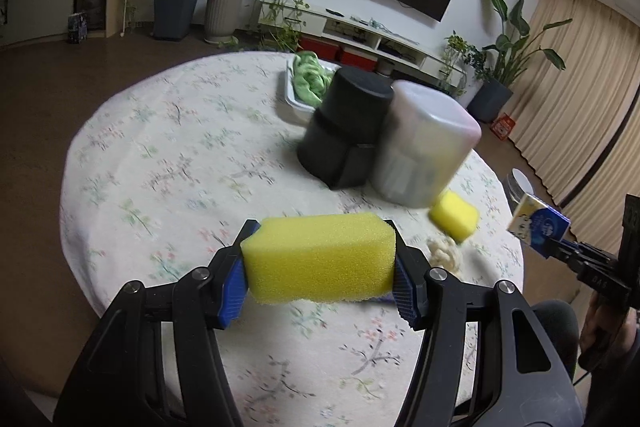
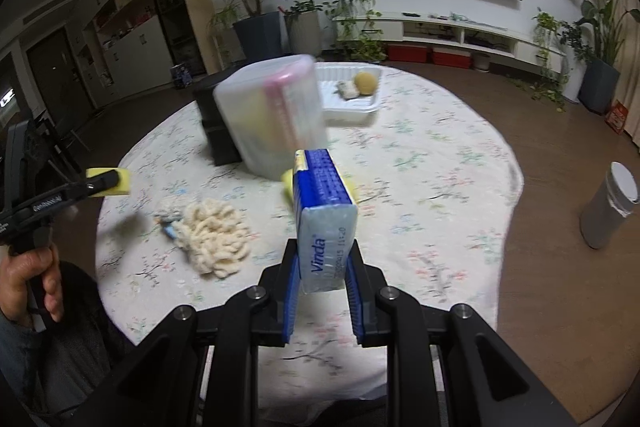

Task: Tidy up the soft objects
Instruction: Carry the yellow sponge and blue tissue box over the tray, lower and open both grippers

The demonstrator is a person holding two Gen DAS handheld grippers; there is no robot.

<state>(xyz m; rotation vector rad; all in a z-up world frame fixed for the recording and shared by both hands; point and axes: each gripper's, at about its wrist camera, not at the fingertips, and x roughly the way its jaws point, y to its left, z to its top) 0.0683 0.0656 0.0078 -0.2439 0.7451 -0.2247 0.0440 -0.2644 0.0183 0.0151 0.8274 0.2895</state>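
Yellow foam fills the near field: we hold a sponge block (image 1: 320, 259) lengthwise in the left gripper (image 1: 320, 277), jaws pressed against its two short ends, so the soft body is carried without folding. In the right gripper (image 2: 323, 291) we clamp a blue Vinda tissue pack (image 2: 324, 219) upright by its narrow sides, jaws drawn close around it. Both loads hang above the round table (image 1: 160, 147), which is covered by a floral cloth.

At the table's middle stand a black bin (image 1: 344, 123) and, touching it on the right, a translucent lidded container (image 1: 424, 147). Both are blurred. Beyond them lies a white tray (image 2: 352, 103) holding a green cloth (image 1: 310, 79), a tan ball (image 2: 365, 81) and a pale rope piece (image 2: 346, 89); we judge it the collecting place.

Unsorted items remain on the cloth: a second yellow sponge (image 1: 454, 217) near the container, and a cream chenille mop head (image 2: 216, 231) near the front edge.
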